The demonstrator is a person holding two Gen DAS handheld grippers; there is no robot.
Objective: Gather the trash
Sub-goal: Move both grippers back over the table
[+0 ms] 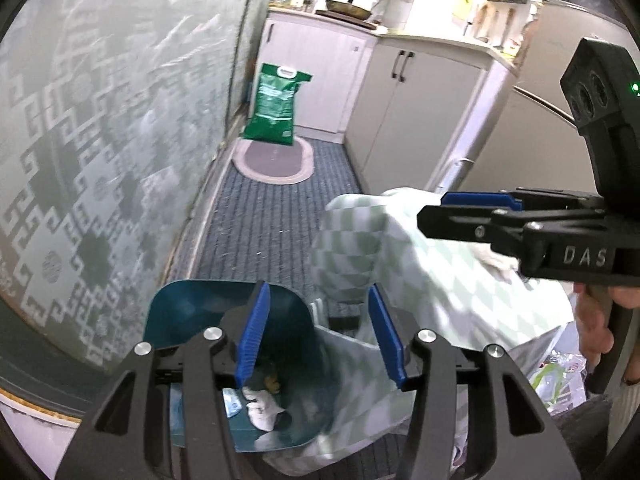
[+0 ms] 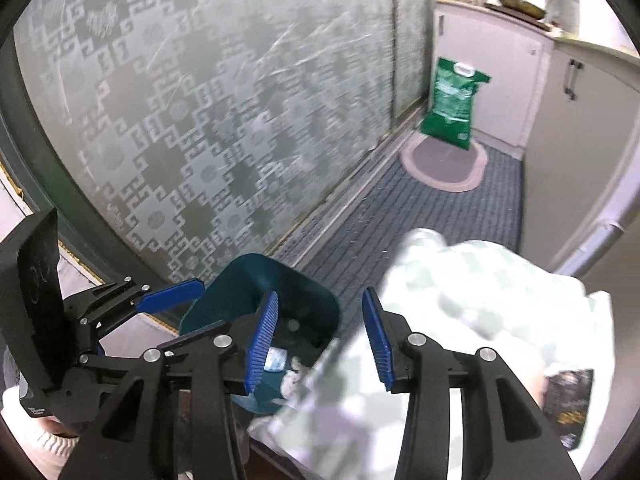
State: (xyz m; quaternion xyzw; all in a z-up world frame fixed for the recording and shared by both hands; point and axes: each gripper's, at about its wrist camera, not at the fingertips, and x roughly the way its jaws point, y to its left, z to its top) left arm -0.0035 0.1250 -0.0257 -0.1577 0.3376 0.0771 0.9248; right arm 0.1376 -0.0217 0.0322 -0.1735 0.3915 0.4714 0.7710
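A teal trash bin (image 1: 188, 312) stands on the floor by the frosted glass door, with white tissue (image 1: 262, 406) and other scraps inside. It also shows in the right wrist view (image 2: 298, 292). A white-and-green checkered plastic bag (image 1: 420, 276) stands just right of the bin; in the right wrist view the bag (image 2: 480, 292) is blurred. My left gripper (image 1: 320, 336) is open and empty, above the bin's right rim and the bag's edge. My right gripper (image 2: 320, 340) is open and empty, over the gap between bin and bag. In the left wrist view the right gripper (image 1: 476, 210) hovers above the bag.
A frosted patterned glass door (image 1: 100, 140) lines the left side. A green sack (image 1: 276, 104) stands on an oval mat (image 1: 274, 160) at the far end. White cabinets (image 1: 416, 108) run along the right. The floor is a blue ribbed carpet (image 1: 264, 232).
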